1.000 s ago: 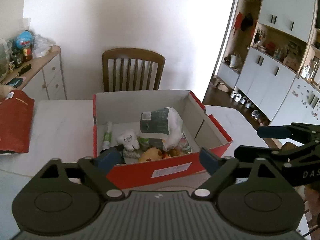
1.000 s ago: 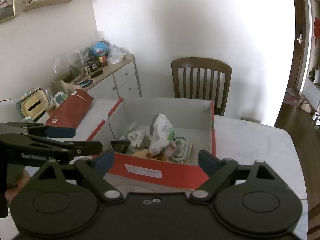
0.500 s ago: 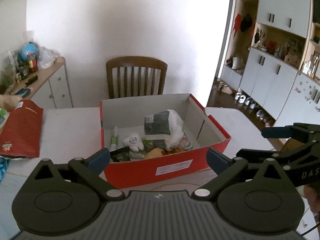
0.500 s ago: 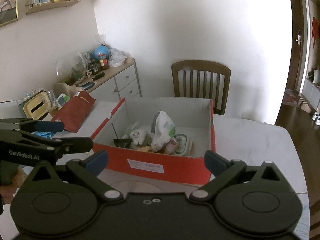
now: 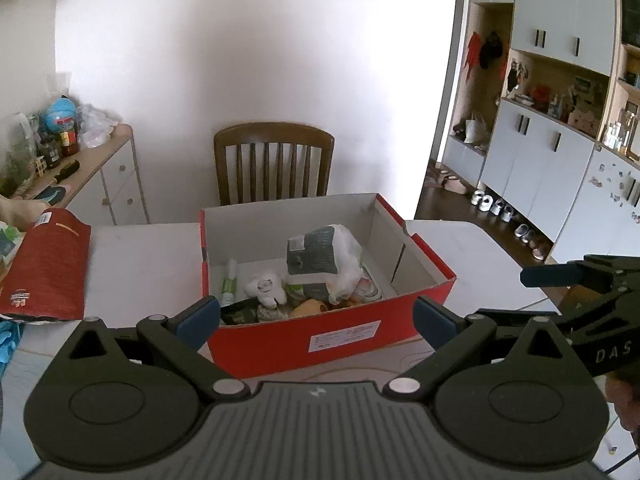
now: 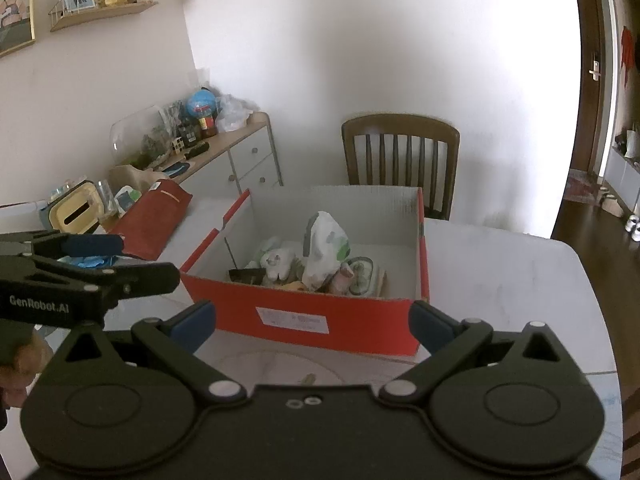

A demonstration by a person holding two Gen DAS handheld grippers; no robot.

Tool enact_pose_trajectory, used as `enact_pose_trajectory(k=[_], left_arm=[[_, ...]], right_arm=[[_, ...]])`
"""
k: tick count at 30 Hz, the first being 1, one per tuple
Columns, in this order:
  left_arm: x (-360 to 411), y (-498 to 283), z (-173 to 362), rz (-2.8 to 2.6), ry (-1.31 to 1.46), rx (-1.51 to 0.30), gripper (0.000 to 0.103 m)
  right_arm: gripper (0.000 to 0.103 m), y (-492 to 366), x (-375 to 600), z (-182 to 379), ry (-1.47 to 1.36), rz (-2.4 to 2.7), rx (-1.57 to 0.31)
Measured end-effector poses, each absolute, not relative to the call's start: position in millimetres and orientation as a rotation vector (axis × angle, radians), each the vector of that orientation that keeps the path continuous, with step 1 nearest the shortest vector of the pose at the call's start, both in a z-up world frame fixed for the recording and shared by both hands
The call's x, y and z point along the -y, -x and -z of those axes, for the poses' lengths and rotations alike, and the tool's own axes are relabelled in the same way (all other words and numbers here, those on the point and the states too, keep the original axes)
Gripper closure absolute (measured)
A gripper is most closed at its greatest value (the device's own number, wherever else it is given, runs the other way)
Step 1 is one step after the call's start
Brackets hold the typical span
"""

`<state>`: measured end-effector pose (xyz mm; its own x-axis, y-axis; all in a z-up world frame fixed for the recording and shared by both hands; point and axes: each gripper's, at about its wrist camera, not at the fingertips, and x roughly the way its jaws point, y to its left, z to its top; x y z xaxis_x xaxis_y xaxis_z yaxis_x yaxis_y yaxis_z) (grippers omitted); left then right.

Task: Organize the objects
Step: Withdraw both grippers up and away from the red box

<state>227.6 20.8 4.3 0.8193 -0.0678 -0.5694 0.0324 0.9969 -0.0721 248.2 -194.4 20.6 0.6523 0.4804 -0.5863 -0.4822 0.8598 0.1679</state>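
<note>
Red cardboard forms the open box [image 5: 320, 340] that is set on the white table [image 5: 140, 256], in front of a wooden chair [image 5: 274, 160]. Inside it a plastic bag [image 5: 324, 256], a small white soft toy [image 5: 266, 286] and a slim tube [image 5: 229, 282] are seen among other small items. The left gripper [image 5: 316, 320] and the right gripper [image 6: 312, 322] are both held short of the box's near wall; their blue-tipped fingers have just been spreading and are now wide apart, with nothing clamped. A red lid [image 5: 46, 264] is laid on the table to the left of the box, well apart from it.
</note>
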Motion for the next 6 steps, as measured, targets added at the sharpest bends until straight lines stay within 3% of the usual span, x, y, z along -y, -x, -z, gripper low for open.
enact_pose_trajectory(k=[6], left_arm=[[-23.5, -227.3, -2.6, 0.070, 0.089, -0.625, 0.000]], right_arm=[[0.000, -242.8, 200.1, -18.0, -0.005, -0.536, -0.677]])
